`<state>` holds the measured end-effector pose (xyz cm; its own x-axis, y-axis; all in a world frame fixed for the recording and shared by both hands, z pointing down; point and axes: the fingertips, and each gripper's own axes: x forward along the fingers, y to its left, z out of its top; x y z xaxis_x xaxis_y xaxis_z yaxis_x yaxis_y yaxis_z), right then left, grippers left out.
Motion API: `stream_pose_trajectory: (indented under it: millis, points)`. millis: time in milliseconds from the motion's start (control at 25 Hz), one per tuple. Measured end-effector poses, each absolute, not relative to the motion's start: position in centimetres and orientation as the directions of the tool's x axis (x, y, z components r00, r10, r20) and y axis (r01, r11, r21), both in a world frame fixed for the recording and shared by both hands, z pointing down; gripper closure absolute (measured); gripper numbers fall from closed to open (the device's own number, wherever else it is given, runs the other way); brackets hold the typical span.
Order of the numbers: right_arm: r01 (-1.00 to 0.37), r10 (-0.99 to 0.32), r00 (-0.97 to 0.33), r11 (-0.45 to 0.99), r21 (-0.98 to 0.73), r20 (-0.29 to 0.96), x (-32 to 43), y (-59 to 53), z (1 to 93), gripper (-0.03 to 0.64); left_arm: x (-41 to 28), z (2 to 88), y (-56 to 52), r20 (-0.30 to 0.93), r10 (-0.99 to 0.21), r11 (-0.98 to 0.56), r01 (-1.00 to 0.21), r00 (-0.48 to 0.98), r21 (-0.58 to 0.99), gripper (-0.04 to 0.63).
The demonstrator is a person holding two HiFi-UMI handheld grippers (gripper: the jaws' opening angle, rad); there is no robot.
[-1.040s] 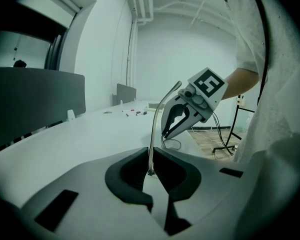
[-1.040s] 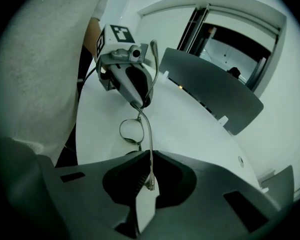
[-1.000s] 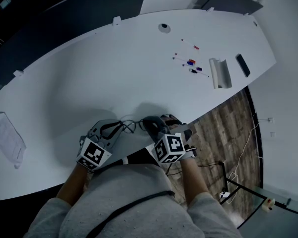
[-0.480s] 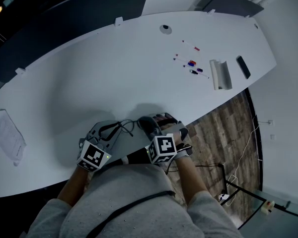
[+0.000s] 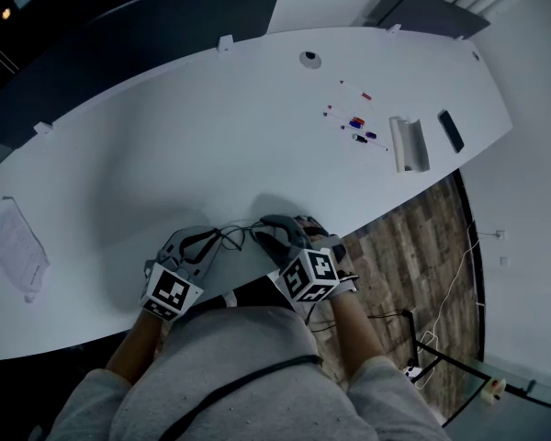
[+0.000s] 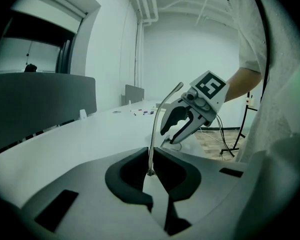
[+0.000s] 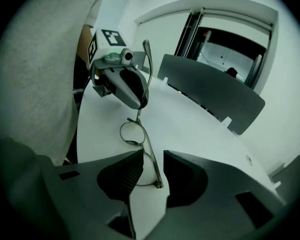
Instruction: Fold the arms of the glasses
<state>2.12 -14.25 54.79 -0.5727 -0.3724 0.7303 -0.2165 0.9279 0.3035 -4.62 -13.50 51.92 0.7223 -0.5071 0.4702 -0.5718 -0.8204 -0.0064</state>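
No text can be read anywhere. The left cube (image 5: 173, 292) and the right cube (image 5: 310, 276) carry only black-and-white square patterns, without letters or numbers. The paper (image 5: 18, 246) at the left edge of the table (image 5: 165, 145) shows faint marks, too small to read.

The glasses (image 7: 149, 155) are found over the near edge of the table (image 5: 211, 136). Well apart, at the far right end, pens (image 5: 356, 122) are scattered, with a tray (image 5: 408, 143) to their right and a phone (image 5: 451, 130) beyond. A paper (image 5: 16, 246) is laid at the left end
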Motion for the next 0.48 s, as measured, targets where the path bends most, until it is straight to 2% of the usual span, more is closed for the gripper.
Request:
stream_pose_trajectory:
  millis: [240, 480]
  points:
    - [-0.326, -0.362, -0.659, 0.928, 0.183, 0.659, 2.1, -13.1, 52.7, 0.491, -5.5, 52.0, -12.6, 0.477, -0.511, -0.812, -0.584, 0.715, 0.007, 0.555]
    - [-0.441, -0.382, -0.799, 0.897, -0.022, 0.465, 0.0, -12.5, 46.5, 0.478, -6.0, 51.8, -12.5, 0.478, -0.516, -0.810, -0.587, 0.711, -0.001, 0.555]
